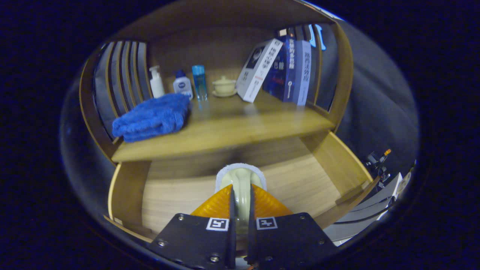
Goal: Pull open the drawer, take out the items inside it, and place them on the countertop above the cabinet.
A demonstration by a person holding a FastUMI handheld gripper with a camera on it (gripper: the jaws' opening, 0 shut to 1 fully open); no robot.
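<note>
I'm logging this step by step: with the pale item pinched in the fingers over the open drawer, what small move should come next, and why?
Probably lift it up and forward toward the countertop. The gripper is shut on the pale item, which hangs above the bare floor of the open drawer. The free patch between the blue towel and the leaning books looks like a fair landing spot.

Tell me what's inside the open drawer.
The drawer shows a bare wooden floor. A pale handled brush is clamped in the claw above it. The claw covers the drawer's front; its back lies under the countertop.
</note>
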